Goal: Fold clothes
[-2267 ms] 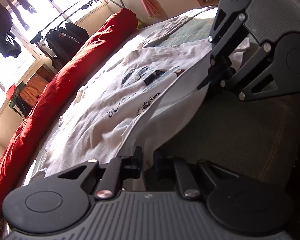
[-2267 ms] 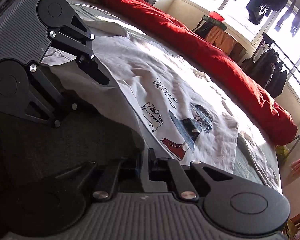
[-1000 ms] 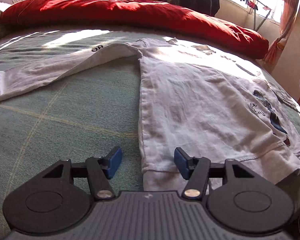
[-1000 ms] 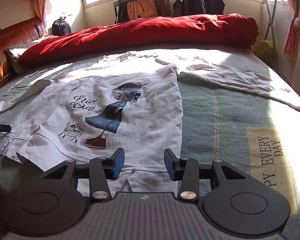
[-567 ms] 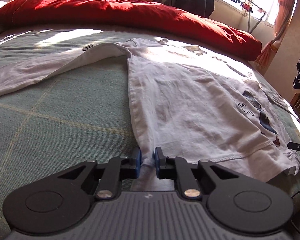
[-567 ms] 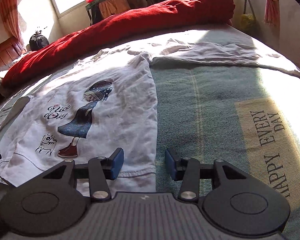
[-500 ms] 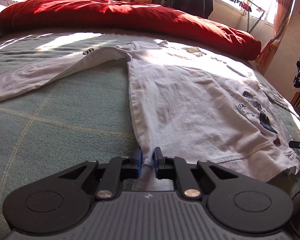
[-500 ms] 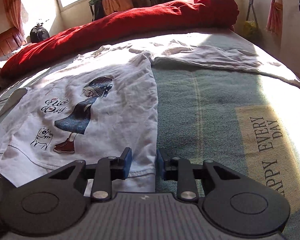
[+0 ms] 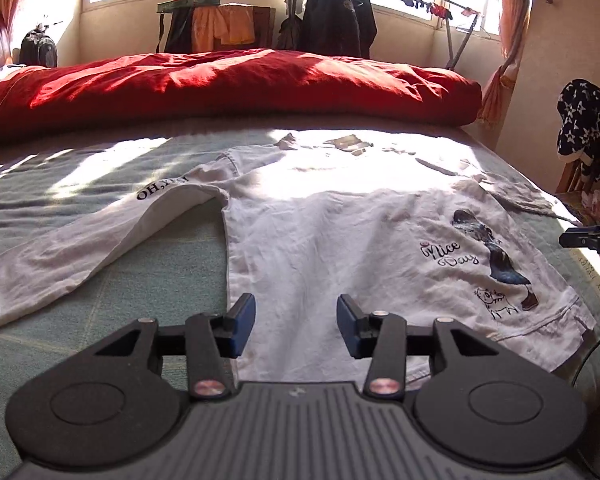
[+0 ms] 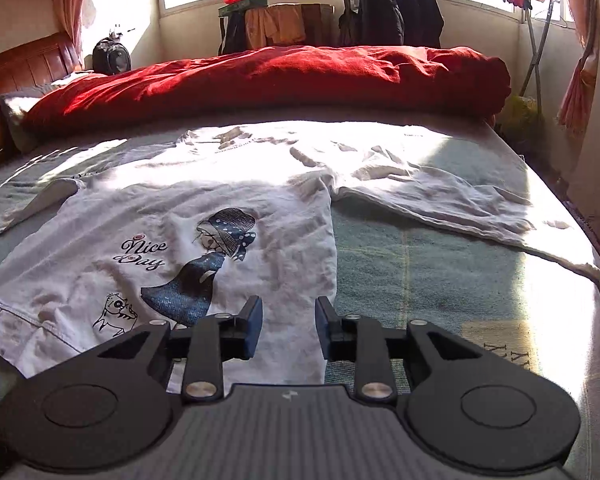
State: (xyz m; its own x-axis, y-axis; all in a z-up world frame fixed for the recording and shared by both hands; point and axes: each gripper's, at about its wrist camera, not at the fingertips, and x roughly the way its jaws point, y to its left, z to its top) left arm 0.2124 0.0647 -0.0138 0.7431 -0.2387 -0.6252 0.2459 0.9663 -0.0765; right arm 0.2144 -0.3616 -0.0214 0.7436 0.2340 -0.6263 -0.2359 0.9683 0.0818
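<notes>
A green bedspread (image 9: 148,276) carries a white long-sleeved shirt (image 9: 332,232), print side up and sleeves spread — laid flat, it seems, for folding. Above its hem corners, the left gripper (image 9: 296,322) and right gripper (image 10: 288,326) hang, jaws opening and gripping nothing — cloth lies beneath.

White shirt (image 9: 340,240), landmark, flat on green bedspread (image 9: 160,280).
- Beyond shirt: red quilt (image 9: 220,84) roll walls off far side.
- Left and right of shirt body: bare bedspread, crossed by the outspread sleeves.
- Above shirt: open air, unobstructed.
</notes>
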